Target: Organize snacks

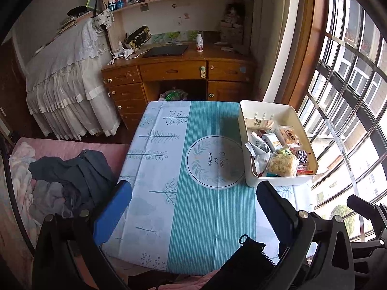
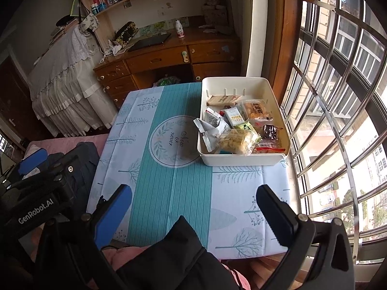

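Left gripper point(image 1: 193, 200): nearest the lens at the bottom of the left view; we see its fingers spread wide with nothing between them, over the near edge of the table.
Right gripper point(image 2: 193, 203): at the bottom of the right view, fingers likewise wide apart and empty; a dark sleeve point(image 2: 179, 253) lies just below it.
Table point(image 1: 193, 217): fills the middle of both views under a teal and pale cloth with a round printed emblem; we find no loose packets on the cloth.
Bin point(image 2: 241, 160): a white tray at centre right of the right view, on the table's window side, just beside the emblem.
Snacks point(image 2: 239, 125): all we can see sit inside the bin, piled loosely; a yellowish noodle pack point(image 2: 235, 140) lies at the front, a crumpled silver wrapper point(image 2: 209, 126) leans over the left wall, and a tan bar point(image 2: 223, 99) lies at the back.
Dividers: we see slots on the bin's back wall, but no partitions between the packets.
Progress: we judge the gathering done, since everything is in the bin; any sorting or tidying within it looks not yet done.
Surroundings: a desk point(image 1: 179, 65) in the upper middle, a window point(image 1: 350, 96) at right.
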`<state>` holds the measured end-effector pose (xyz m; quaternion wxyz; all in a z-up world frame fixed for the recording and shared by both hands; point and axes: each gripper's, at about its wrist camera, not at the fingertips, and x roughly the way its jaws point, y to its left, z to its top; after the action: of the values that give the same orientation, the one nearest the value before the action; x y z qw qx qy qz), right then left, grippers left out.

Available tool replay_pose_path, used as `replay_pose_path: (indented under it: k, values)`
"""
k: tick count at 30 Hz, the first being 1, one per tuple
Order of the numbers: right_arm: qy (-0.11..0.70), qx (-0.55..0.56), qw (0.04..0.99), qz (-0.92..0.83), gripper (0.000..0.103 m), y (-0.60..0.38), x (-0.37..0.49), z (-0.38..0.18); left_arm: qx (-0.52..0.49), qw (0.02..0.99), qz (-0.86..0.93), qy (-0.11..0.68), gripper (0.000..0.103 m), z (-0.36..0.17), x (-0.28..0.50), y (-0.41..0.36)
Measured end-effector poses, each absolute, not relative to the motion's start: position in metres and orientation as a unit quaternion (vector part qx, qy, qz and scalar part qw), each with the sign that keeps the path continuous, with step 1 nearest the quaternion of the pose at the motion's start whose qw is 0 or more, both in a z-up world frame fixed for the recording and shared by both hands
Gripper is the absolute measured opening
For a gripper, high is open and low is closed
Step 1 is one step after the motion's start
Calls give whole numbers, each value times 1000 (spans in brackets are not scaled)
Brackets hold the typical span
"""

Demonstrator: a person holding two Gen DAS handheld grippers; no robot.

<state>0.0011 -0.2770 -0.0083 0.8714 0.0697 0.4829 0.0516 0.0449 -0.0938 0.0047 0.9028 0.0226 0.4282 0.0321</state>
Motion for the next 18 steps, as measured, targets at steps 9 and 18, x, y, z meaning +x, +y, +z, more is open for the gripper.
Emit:
replay_pose_path:
  k: [9,18]
  values:
    - [485,71,870,50,103,-275,0,-9,26,904,29,426,102,6,46,-91]
    - [487,71,869,47,103,-273,-1,-11,29,904,23,426,102,6,48,-88]
